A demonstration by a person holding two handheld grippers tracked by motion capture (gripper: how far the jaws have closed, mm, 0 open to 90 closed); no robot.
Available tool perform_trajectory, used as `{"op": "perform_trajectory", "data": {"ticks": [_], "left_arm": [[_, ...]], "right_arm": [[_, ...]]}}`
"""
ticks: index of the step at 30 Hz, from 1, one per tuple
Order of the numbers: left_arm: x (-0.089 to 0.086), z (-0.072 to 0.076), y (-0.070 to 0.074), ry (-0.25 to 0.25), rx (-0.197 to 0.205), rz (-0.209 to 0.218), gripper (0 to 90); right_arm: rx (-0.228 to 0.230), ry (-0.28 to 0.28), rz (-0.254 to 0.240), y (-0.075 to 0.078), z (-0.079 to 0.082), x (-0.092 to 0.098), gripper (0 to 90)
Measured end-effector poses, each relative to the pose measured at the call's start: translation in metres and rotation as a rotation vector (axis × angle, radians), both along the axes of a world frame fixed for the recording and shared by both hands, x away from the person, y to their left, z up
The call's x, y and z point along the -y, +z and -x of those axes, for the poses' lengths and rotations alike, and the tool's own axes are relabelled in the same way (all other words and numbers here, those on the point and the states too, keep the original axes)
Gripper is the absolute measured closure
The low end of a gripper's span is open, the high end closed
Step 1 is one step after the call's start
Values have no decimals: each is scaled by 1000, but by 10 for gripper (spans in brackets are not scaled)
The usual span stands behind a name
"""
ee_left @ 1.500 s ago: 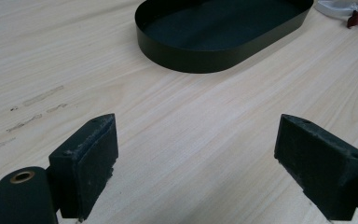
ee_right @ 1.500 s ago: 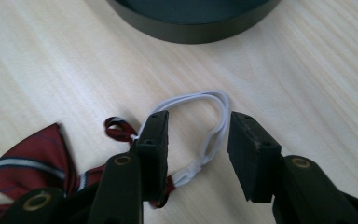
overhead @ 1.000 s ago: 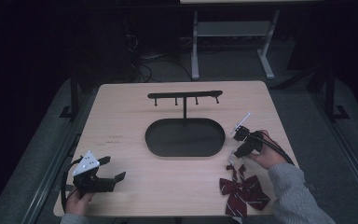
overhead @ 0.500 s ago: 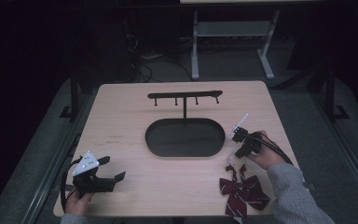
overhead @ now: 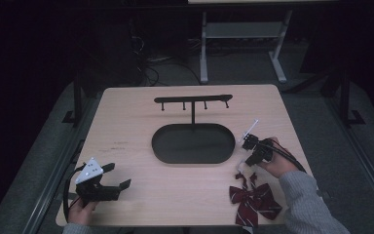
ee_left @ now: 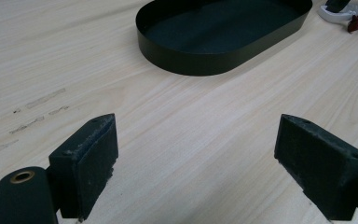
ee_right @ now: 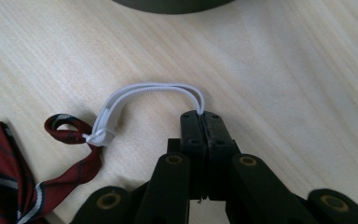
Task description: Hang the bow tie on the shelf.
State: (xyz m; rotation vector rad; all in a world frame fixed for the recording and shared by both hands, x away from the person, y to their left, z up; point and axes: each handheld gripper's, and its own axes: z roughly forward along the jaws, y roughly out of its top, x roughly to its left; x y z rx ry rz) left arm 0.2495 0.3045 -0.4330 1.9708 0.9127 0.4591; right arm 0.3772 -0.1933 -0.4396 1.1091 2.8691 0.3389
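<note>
Right gripper pinches bow tie's white elastic loop near counter's right edge; left gripper spread, idle; hanging on stand presumably remains.

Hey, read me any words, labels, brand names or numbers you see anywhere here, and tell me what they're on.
None can be read. The dark red striped bow tie, its white elastic loop, the black oval metal tray, the black hook stand and the pale wooden table carry no legible text.
</note>
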Motion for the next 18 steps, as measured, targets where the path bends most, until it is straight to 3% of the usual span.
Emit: {"op": "perform_trajectory", "data": {"ticks": [7, 12, 16, 18], "left_arm": [[0, 0, 0, -2, -3, -2, 131], [0, 0, -1, -3, -2, -2, 131], [1, 0, 0, -3, -1, -2, 131], [1, 0, -1, -2, -1, 2, 131]], "right_arm": [[-3, 30, -19, 5, 4, -2, 883], [4, 69, -71, 21, 12, -5, 884], [13, 93, -78, 29, 15, -8, 884], [16, 109, -112, 37, 19, -10, 884]]}}
